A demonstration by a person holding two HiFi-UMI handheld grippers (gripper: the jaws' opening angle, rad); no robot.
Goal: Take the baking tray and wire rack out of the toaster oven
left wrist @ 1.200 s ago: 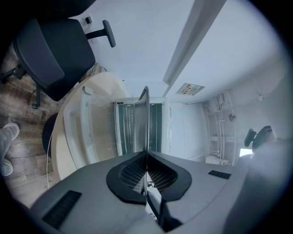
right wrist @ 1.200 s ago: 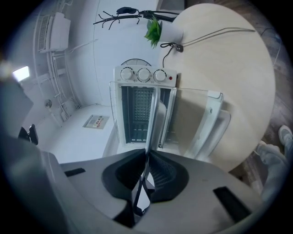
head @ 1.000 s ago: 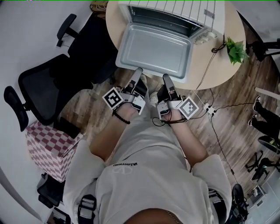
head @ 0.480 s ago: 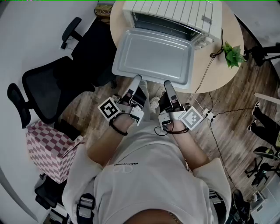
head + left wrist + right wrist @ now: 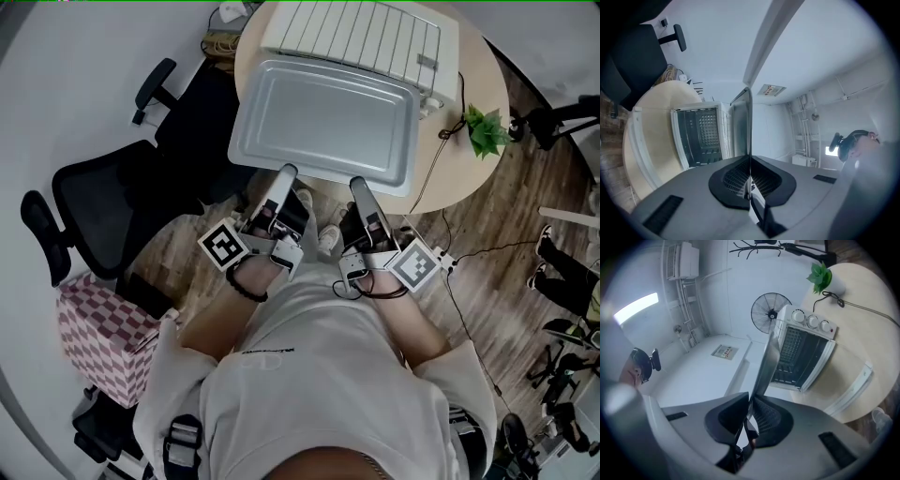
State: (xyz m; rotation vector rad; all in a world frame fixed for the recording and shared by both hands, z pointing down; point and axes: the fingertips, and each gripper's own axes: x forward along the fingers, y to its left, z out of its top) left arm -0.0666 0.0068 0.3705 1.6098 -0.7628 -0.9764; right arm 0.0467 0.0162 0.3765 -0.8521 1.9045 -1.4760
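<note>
Two grippers carry the baking tray [image 5: 323, 122] by its near rim. The left gripper [image 5: 283, 176] is closed tight on the rim towards the left corner, and the right gripper [image 5: 360, 186] is clamped on the same rim further right, its pads pinching the thin metal. Over the last second the tray has risen from just in front of the toaster oven [image 5: 361, 37]. It now hangs roughly flat, clear above the round table [image 5: 473, 169], and hides the oven's front from overhead. The tray looks fully out of the oven and still needs somewhere to rest. The wire rack is probably still inside, though the dark cavity in the gripper views does not show it for certain.
</note>
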